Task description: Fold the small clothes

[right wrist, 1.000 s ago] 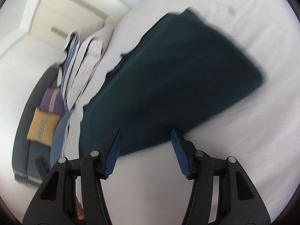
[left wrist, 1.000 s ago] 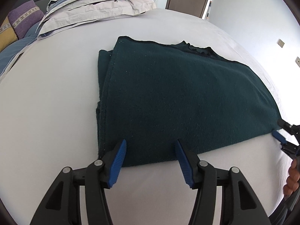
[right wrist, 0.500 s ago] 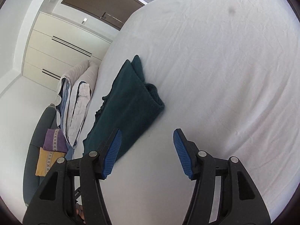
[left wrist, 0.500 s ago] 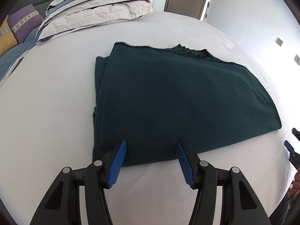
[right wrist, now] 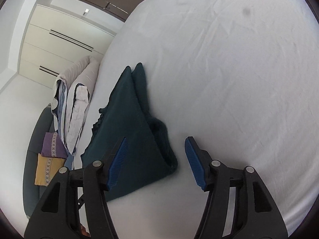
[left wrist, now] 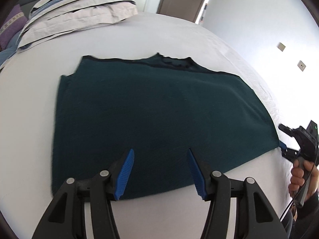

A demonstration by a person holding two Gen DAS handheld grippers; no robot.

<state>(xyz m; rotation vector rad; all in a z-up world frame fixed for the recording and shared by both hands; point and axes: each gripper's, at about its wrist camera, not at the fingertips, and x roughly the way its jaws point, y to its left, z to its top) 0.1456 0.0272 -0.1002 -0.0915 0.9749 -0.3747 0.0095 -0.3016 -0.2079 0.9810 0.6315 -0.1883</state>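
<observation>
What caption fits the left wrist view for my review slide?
Open left claw poised at the near edge of a folded dark green garment on a white bed, right claw at its corner.

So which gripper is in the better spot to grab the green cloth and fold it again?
Probably the left gripper: it is open right over the near edge of the dark green garment. The right gripper, also open, sits only at the garment's corner, so it could help, but it has less cloth between its fingers.
</observation>
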